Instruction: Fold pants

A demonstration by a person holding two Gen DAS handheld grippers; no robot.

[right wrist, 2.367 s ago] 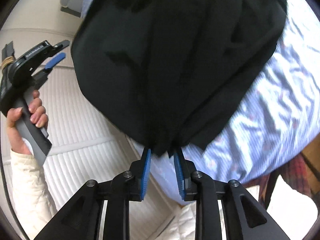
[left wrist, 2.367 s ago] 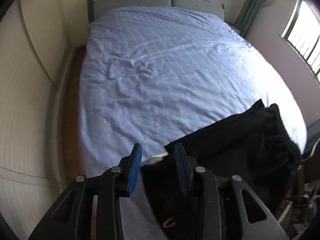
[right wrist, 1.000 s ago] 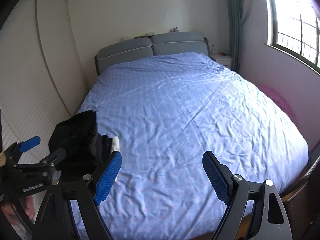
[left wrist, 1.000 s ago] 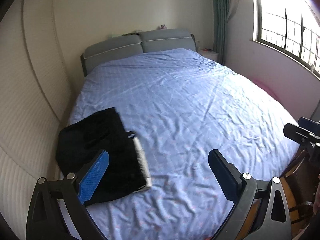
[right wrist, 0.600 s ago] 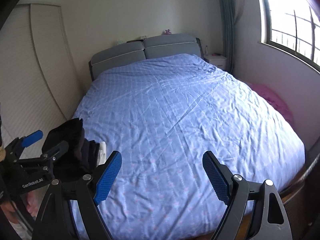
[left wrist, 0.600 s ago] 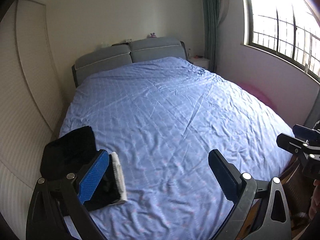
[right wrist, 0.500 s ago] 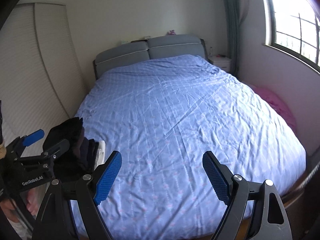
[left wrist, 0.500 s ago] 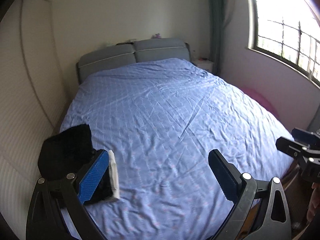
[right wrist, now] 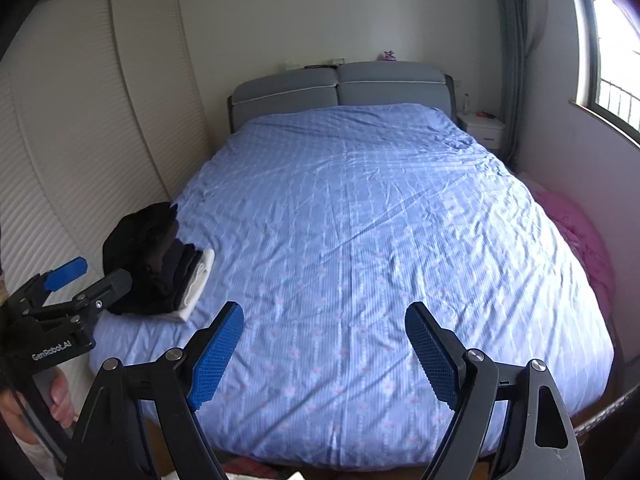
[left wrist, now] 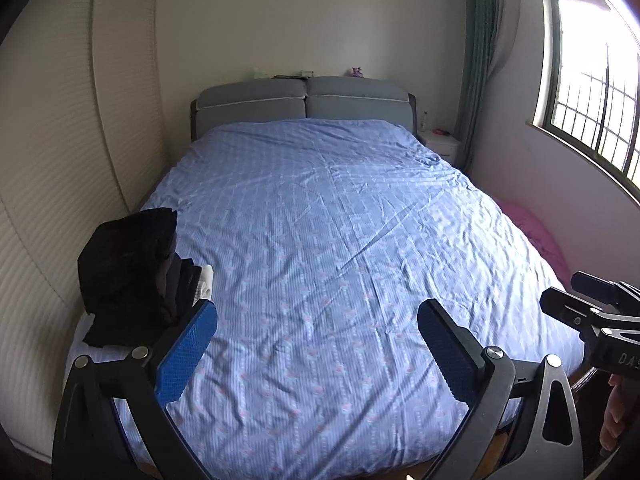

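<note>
I have both my left gripper (left wrist: 316, 344) and right gripper (right wrist: 324, 344) spread wide with nothing between the blue pads. The folded black pants (left wrist: 128, 264) top a small clothes pile at the near left corner of the blue-sheeted bed (left wrist: 340, 240), well apart from both.

The bedspread (left wrist: 340, 240) is pale blue-lilac with a faint white grid and small pink motifs. The folded pants (left wrist: 128, 260) are black, stacked on dark and white garments (right wrist: 196, 280). The headboard (left wrist: 304, 100) is grey with white piping. The 2 grippers' pads (right wrist: 216, 360) are blue on black frames. A pink cloth (right wrist: 580, 240) lies beside the bed.
</note>
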